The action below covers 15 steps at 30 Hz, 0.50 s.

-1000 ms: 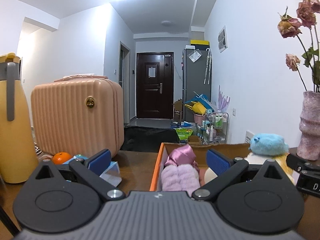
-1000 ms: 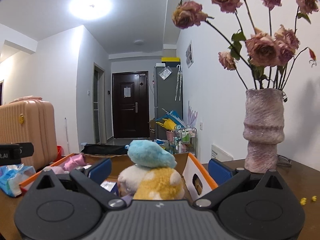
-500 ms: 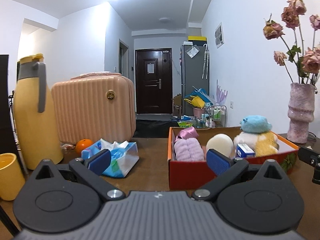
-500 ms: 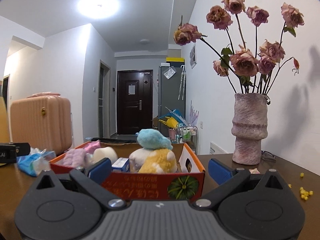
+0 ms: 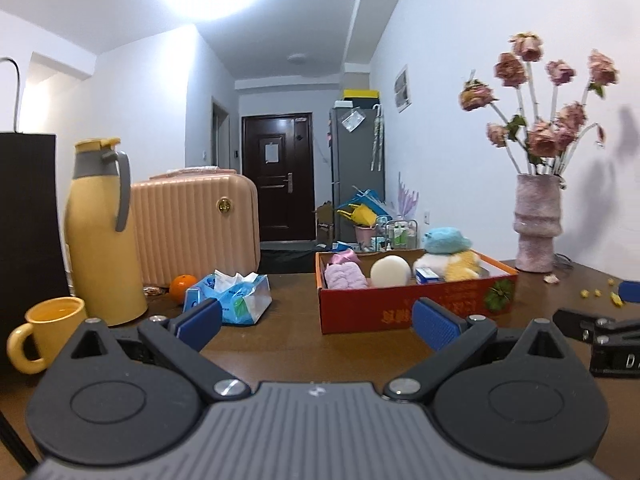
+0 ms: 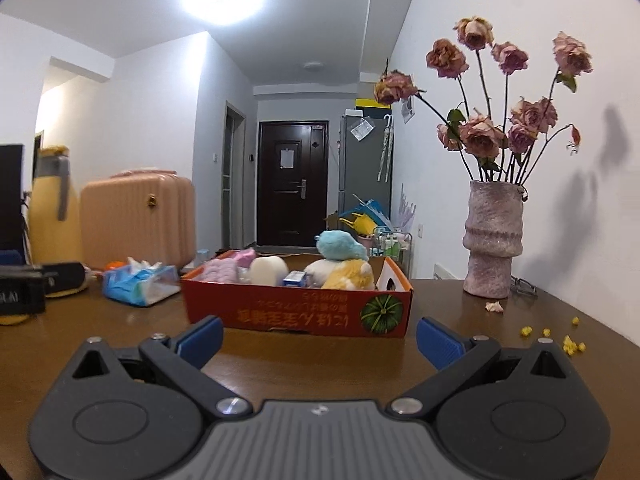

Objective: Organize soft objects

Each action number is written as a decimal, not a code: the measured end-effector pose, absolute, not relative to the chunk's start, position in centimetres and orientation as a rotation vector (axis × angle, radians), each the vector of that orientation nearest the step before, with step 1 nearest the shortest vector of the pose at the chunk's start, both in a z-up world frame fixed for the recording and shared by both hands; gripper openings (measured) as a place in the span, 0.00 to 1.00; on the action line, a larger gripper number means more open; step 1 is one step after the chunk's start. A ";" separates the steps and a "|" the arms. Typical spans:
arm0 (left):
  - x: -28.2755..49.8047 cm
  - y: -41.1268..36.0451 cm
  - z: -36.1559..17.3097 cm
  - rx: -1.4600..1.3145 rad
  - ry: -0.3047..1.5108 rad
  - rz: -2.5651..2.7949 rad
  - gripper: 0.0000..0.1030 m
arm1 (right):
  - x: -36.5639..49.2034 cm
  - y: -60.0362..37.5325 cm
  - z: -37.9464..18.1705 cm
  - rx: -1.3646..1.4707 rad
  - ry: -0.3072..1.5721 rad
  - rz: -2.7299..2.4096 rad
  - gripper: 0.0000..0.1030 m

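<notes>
Nearest us, left gripper spread wide, nothing between its blue pads; right gripper likewise spread and empty. Both hang low over the brown table, short of the box. We note the box is red cardboard, open-topped, upright, near mid-table. Inside it, from the left view: pink fuzzy roll at the left end with a pink satin piece behind it, cream ball in the middle, small blue-and-white carton, then a white-and-yellow plush with a blue plush on top. Left of the box, apart from it: tissue pack, orange, yellow mug, yellow jug, pink suitcase behind. Right of the box, by the wall: vase holding dried roses; yellow crumbs scattered on the table nearby.
</notes>
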<state>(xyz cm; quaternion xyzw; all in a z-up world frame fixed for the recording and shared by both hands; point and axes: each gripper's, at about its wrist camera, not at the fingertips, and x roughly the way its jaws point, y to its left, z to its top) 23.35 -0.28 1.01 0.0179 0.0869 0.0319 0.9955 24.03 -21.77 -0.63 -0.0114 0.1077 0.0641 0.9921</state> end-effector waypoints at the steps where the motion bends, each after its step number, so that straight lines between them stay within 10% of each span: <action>1: 22.3 -0.4 0.9 0.043 0.171 0.059 1.00 | 22.8 -21.8 -0.6 -0.020 0.216 0.133 1.00; 15: 13.4 -1.1 0.1 0.048 0.169 0.007 1.00 | 13.7 -22.3 0.3 -0.027 0.250 0.126 1.00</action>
